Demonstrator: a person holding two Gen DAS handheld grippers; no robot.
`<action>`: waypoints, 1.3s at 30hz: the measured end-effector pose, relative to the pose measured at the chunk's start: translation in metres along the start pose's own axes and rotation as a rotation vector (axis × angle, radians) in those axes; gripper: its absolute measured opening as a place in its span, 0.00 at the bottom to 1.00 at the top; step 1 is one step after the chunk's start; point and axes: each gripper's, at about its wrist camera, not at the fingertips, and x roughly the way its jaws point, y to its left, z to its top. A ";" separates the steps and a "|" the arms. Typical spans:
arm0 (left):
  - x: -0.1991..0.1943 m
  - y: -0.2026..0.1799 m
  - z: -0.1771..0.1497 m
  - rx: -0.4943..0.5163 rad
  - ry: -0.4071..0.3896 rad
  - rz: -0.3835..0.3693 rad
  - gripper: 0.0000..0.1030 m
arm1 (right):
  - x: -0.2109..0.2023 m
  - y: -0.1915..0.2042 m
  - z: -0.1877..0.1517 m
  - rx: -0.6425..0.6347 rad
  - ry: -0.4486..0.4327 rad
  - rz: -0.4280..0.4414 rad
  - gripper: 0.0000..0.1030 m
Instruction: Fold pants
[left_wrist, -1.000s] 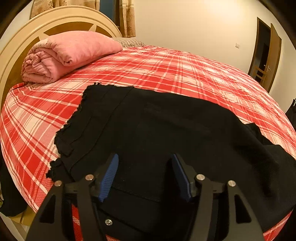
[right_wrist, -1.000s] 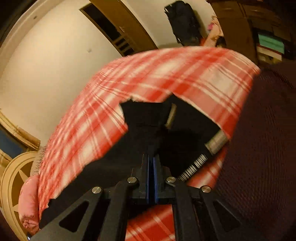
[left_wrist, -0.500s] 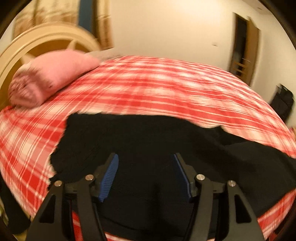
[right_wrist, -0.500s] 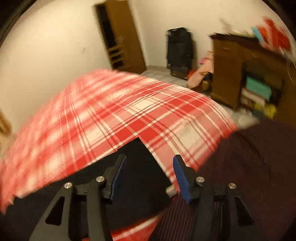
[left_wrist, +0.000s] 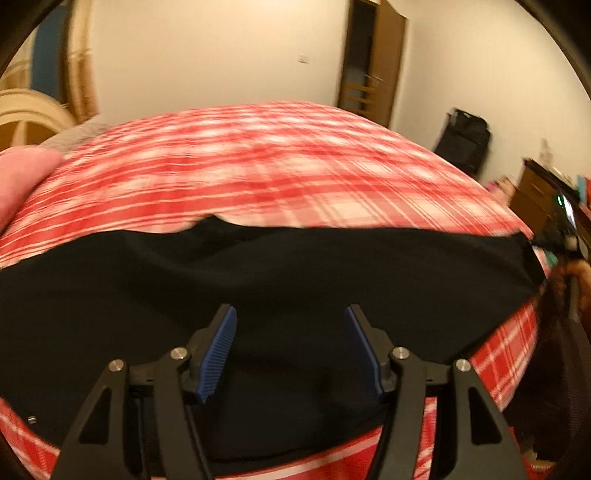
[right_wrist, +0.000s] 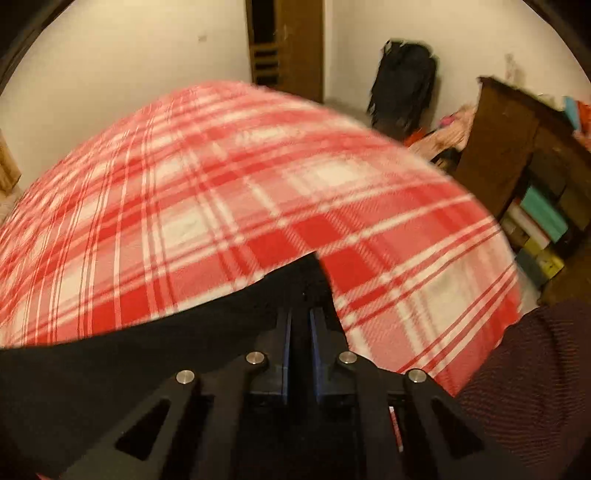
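Covering the whole scene, the red plaid bedspread (left_wrist: 280, 166) bears the black pants (left_wrist: 258, 280), stretched across its near edge. The left gripper (left_wrist: 290, 325) hangs spread wide over them, while the right gripper (right_wrist: 300, 325) pinches their far corner.

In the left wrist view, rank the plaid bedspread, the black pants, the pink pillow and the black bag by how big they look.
1 and 2. Plaid bedspread and black pants: too similar, and the pants lie nearer the camera.
3. Pink pillow, cut off by the frame.
4. Black bag, farthest away.
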 end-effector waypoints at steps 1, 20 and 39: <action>0.005 -0.010 -0.002 0.032 0.009 0.003 0.61 | 0.003 -0.005 0.001 0.034 0.006 0.006 0.07; -0.061 0.082 -0.042 -0.025 -0.012 0.162 0.74 | -0.113 0.184 -0.077 -0.299 -0.056 0.543 0.19; -0.108 0.274 -0.099 -0.801 -0.135 0.262 0.74 | -0.194 0.440 -0.295 -1.177 -0.166 0.878 0.32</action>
